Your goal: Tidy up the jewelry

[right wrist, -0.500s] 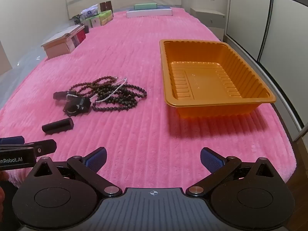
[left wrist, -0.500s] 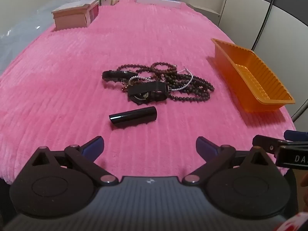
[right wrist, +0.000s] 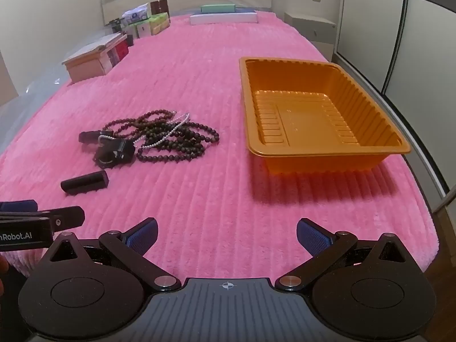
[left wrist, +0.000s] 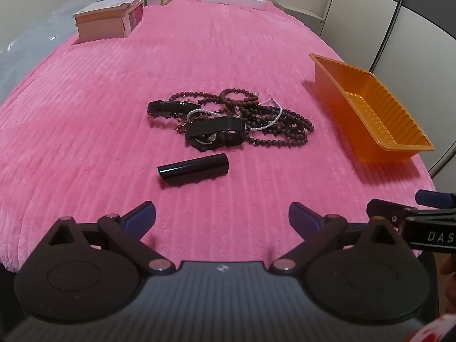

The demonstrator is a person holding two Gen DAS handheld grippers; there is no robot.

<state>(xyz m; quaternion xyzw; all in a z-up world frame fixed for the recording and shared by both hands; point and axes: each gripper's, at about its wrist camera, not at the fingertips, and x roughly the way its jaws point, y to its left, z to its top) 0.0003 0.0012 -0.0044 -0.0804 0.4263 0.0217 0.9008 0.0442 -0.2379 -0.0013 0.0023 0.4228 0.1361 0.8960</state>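
- The left claw (left wrist: 222, 216) hangs wide, gripping nothing; the jewelry pile (left wrist: 230, 119) lies on the pink bed cover (left wrist: 85, 114) at its 12 o'clock, apart.
- The right claw (right wrist: 227, 235) is wide, empty; the pile (right wrist: 159, 139) sits toward 11 o'clock, the orange tray (right wrist: 327, 154) toward 1.
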